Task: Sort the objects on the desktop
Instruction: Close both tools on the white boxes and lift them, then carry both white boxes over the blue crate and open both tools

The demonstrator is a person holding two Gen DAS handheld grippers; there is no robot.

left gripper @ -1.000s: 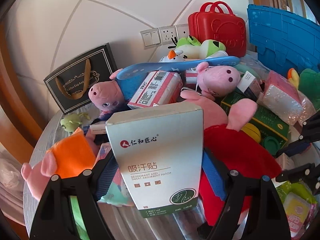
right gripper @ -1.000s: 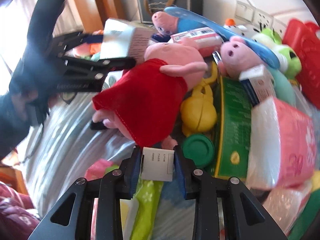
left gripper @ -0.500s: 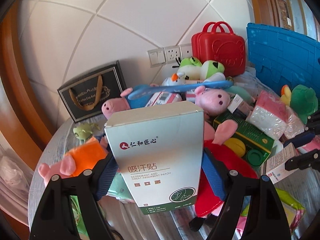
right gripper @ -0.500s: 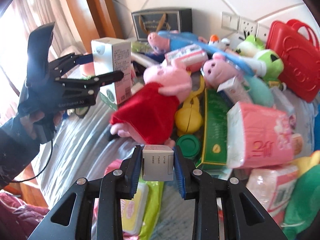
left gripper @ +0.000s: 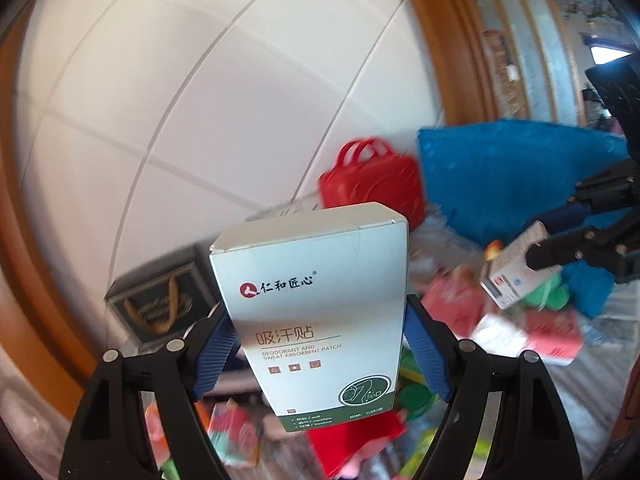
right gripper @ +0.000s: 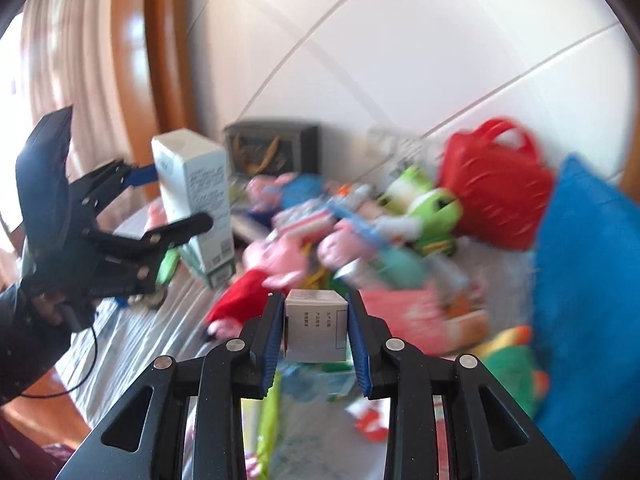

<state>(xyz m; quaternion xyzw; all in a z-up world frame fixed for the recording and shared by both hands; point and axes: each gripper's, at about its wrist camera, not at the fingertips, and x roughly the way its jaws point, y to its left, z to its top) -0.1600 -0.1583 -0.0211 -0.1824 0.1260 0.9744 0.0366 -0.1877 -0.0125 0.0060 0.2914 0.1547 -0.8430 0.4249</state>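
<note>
Right now your left gripper (left gripper: 320,344) is clamped on the white-and-green patch box (left gripper: 316,304), blue pads pressing its two narrow sides low down, box upright and lifted clear of the pile. In the right wrist view the same box (right gripper: 196,204) hangs above the striped tablecloth (right gripper: 132,344), off to the left of the toy heap. Your right gripper (right gripper: 315,330) is closed on a small grey-white carton (right gripper: 314,326), pads flat on both side faces, also held up off the table.

Handling, judged from looks: both are thin cardboard cartons, likely light and probably part hollow. They'll dent if you squeeze hard, so keep pressure modest. The patch box is tall and you hold it near the bottom, so it may tip or pivot between the pads on a fast swing; gripping closer to mid-height would be steadier. Its printed faces look glossy, so some slip is possible. The small carton fills the gap well and sits square; that grip looks secure.

Below sits the clutter: pig plush in a red dress (right gripper: 256,280), green frog plush (right gripper: 424,208), red toy case (right gripper: 492,188), blue cushion (right gripper: 588,300). Those are soft or bulky, blurred here, so detail is hard to tell. Where the boxes are meant to go is not visible.
</note>
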